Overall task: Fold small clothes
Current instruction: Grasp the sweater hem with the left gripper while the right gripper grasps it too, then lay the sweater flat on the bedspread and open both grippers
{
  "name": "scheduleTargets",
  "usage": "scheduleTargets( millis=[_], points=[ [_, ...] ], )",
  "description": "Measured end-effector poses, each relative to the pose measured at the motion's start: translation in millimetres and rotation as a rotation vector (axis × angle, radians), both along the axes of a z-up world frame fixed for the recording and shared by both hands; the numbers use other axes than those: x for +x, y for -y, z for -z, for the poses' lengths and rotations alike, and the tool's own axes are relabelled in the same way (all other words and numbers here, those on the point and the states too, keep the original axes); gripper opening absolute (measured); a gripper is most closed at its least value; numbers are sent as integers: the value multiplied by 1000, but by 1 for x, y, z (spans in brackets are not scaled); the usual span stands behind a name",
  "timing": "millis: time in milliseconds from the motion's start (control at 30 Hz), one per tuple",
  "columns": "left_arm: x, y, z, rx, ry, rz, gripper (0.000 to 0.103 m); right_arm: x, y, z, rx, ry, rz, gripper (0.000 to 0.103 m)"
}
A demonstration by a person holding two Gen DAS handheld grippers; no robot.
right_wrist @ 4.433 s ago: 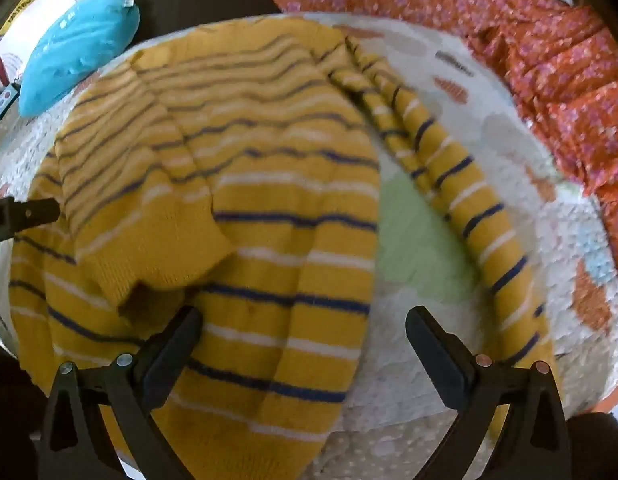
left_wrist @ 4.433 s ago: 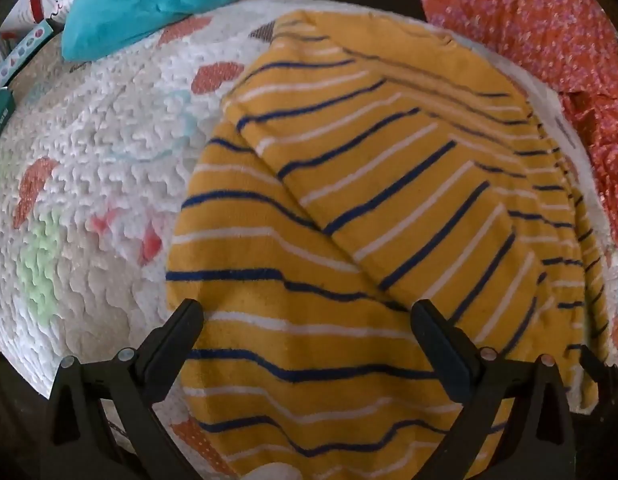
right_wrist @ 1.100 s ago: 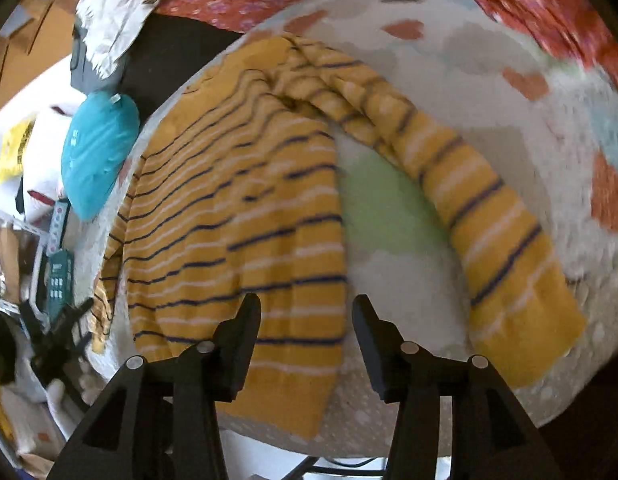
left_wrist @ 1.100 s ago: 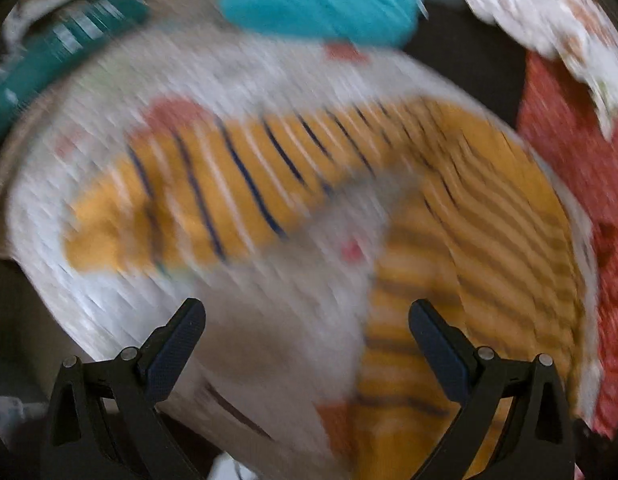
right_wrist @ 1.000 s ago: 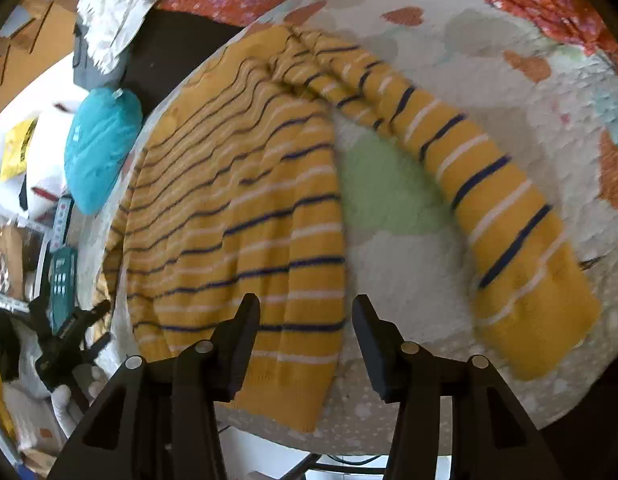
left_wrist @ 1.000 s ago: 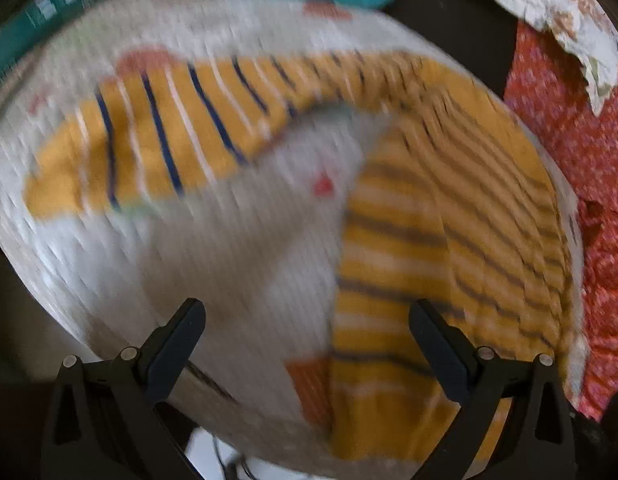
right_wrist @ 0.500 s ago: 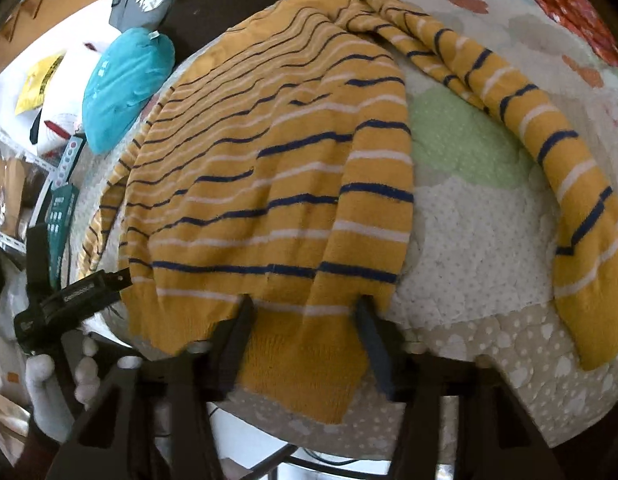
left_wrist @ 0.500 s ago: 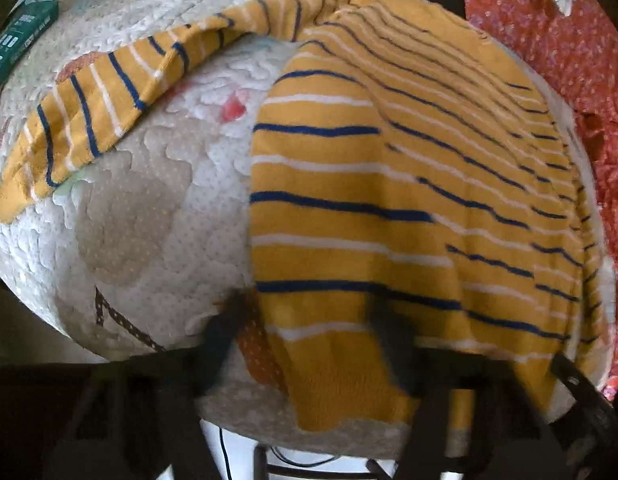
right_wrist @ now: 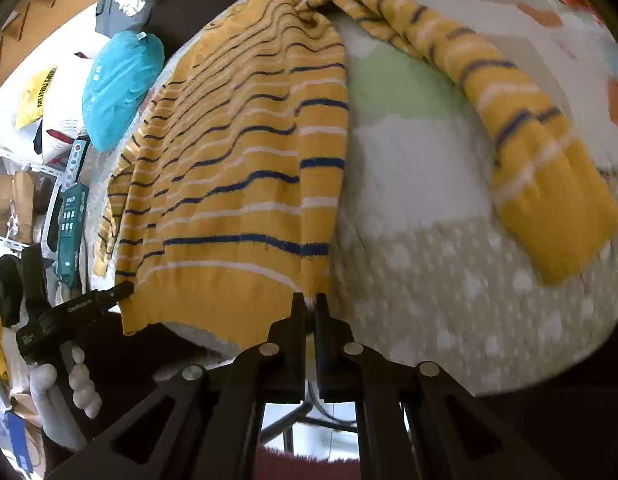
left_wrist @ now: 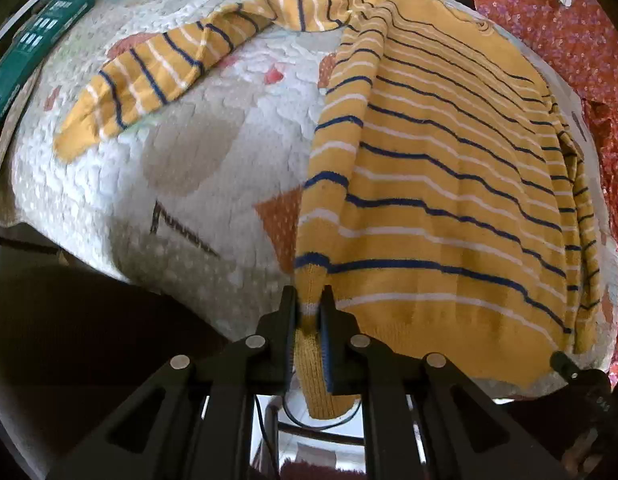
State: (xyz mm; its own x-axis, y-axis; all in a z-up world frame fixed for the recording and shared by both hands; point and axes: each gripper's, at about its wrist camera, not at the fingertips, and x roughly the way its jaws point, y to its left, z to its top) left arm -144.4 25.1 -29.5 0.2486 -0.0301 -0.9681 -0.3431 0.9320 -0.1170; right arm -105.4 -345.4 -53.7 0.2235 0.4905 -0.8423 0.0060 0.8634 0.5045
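Note:
A yellow sweater with navy and white stripes lies flat on a quilted mat, both sleeves spread outward. My left gripper is shut on the hem's left corner at the mat's near edge. My right gripper is shut on the hem's right corner of the same sweater. The left sleeve stretches up-left; the right sleeve lies to the right. The left gripper also shows in the right wrist view, held by a gloved hand.
A teal pouch and a green box lie beyond the mat's left side. Red floral cloth lies at the right. The mat's near edge drops off just under both grippers.
Both grippers came down to the sweater's hem and closed on its two bottom corners; half a second ago they were still closing. The sleeves now lie spread outward.

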Motion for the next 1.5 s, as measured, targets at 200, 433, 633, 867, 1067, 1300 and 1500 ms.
scheduleTargets(
  millis=[200,433,633,867,1067,1300,1500],
  points=[
    [-27,-4,3,-65,-33,-55,11,-12,-1,9,0,-60,-20,5],
    [-61,-3,-30,-46,66,-47,20,-1,30,-29,4,62,77,14],
    [-27,31,-53,6,131,79,37,42,84,-60,-223,124,181,66],
    [36,84,-72,91,193,231,42,98,90,-31,-440,3,28,66],
    [53,125,-91,194,256,312,53,108,94,-20,-385,-12,69,66],
    [58,141,-79,209,203,331,55,100,97,-23,-377,46,86,66],
    [59,145,-76,222,188,335,55,86,88,-38,-402,120,118,66]
  ],
)
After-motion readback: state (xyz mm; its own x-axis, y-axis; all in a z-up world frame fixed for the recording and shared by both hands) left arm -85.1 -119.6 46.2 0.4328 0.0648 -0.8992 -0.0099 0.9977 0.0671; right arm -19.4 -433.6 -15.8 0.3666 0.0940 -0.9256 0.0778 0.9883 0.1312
